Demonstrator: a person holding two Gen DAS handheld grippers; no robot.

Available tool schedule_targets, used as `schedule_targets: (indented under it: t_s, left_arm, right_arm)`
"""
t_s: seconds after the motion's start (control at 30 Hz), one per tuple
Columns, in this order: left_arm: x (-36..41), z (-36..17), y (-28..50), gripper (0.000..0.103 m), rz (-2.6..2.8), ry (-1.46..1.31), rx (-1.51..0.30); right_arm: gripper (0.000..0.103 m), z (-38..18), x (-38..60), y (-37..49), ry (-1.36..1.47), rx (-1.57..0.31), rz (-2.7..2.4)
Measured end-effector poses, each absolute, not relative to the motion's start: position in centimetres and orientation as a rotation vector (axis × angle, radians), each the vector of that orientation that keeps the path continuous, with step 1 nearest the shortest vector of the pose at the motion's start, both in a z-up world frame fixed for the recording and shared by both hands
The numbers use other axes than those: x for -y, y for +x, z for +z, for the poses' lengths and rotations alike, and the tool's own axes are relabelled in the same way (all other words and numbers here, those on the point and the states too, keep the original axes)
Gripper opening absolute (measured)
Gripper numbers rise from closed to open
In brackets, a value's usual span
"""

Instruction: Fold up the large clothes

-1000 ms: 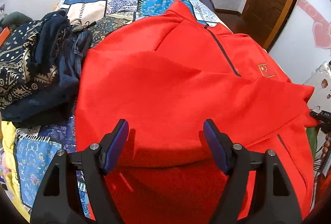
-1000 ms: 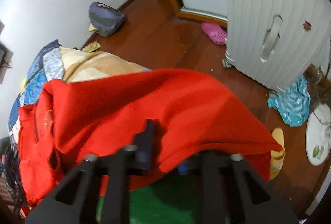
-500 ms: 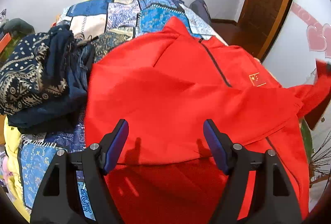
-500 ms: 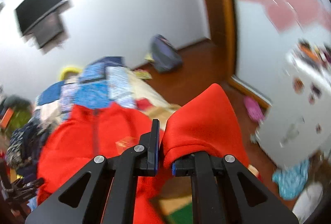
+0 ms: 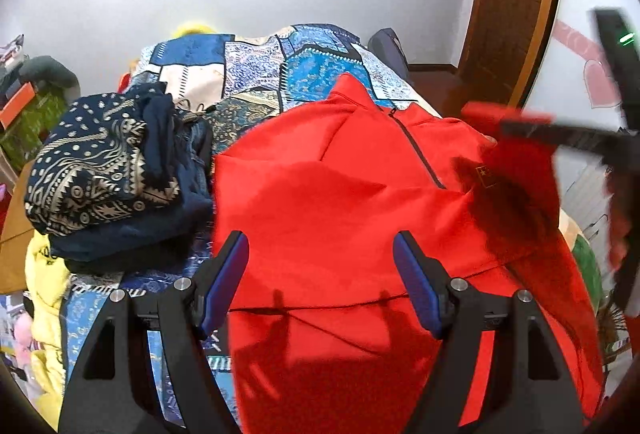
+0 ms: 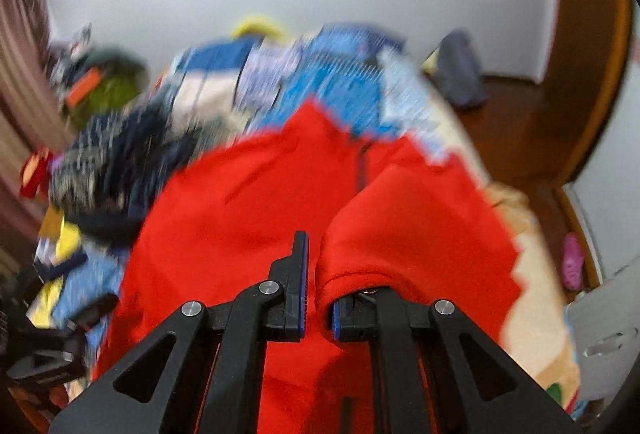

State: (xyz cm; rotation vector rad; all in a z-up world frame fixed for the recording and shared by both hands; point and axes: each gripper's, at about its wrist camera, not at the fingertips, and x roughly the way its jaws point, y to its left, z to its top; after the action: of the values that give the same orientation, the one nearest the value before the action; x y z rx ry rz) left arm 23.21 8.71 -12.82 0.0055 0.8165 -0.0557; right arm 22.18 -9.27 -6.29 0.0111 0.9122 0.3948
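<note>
Jacket, red with a dark zip down its front, lies spread across a bed covered in blue patchwork; its collar points toward the far wall. The left hand-held gripper hangs above the jacket's near part with its jaws wide apart and nothing between the blue pads, the red cloth lying below and ahead of it. The right hand-held gripper has its jaws pressed together on a fold of the same jacket, and the pinched cloth drapes up and over its right finger, lifted above the body of the garment. From the left wrist view that raised red piece hangs blurred at the right edge, over the chest badge. A pile of dark patterned clothes sits just beside the jacket on its left.
</note>
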Motion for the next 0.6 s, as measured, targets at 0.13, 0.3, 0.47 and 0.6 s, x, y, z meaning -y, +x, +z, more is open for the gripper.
schedule_targets:
  t_s: [0.13,0.3,0.47,0.6]
  left_arm:
    - [-9.0,-13.2,22.8,0.074,-0.050,0.006,-0.821]
    - [-9.2,-13.7,22.5,0.074,-0.046,-0.006,-0.836]
    - [-9.0,-13.6,22.2,0.074,-0.048,-0.005,-0.837]
    - [-8.4,-13.0,21.9,0.074,-0.057,0.007,-0.826]
  right_arm:
    - [0.008,-12.0,6.2,22.4,-0.053,-1.114,0.453]
    - [0.025,-15.8,5.1,21.4,-0.116,-1.273,0.461]
    - [0.051,-14.6,6.1,19.4,-0.129,-1.260,0.491]
    - [0.051,-12.8,7.6,17.8,-0.115,-1.220,0.493]
